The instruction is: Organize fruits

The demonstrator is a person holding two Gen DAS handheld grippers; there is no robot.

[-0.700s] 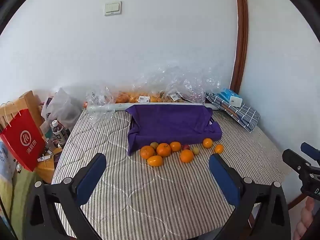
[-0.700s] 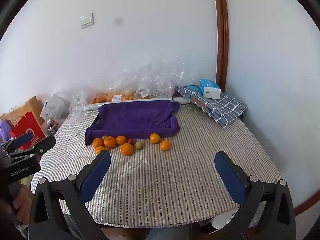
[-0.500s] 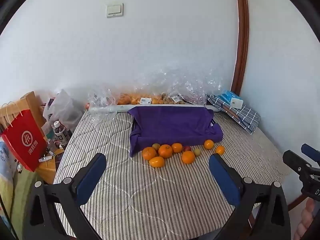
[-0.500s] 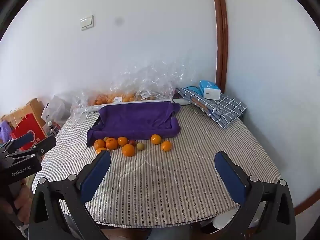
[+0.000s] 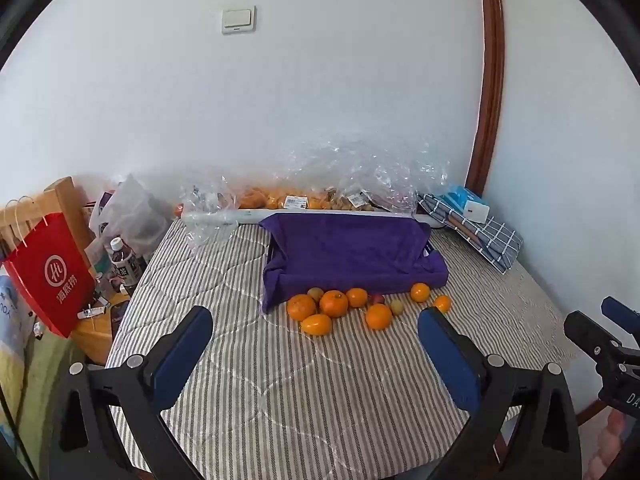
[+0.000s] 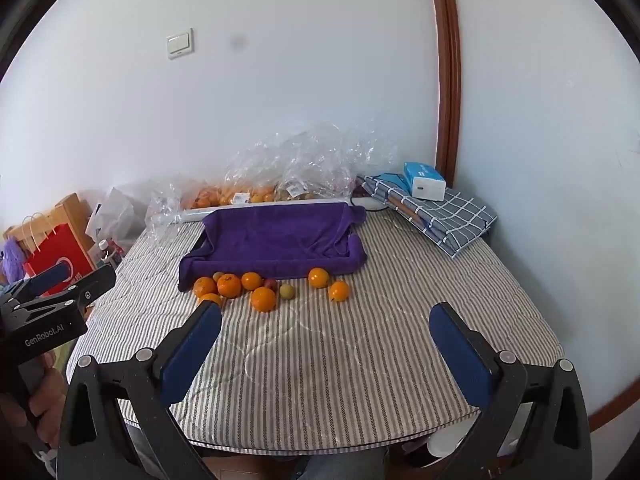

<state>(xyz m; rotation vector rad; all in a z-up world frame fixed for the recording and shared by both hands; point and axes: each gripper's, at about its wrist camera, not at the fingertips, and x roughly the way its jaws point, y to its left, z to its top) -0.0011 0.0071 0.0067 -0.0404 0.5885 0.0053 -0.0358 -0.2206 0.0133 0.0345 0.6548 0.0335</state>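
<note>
both the left gripper (image 5: 314, 338) and the right gripper (image 6: 325, 332) hover over the striped tabletop (image 6: 320, 360), jaws released and holding nothing. the fruits (image 5: 334, 303) lie clustered against the purple towel-covered tray (image 5: 352, 248).

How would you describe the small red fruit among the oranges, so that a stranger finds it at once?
Find the purple towel on the striped table; a row of fruit lies along its near edge. Near the middle of that row, touching the towel's edge, sits the red fruit, between an orange and a small greenish fruit. It is the only red one there.
</note>
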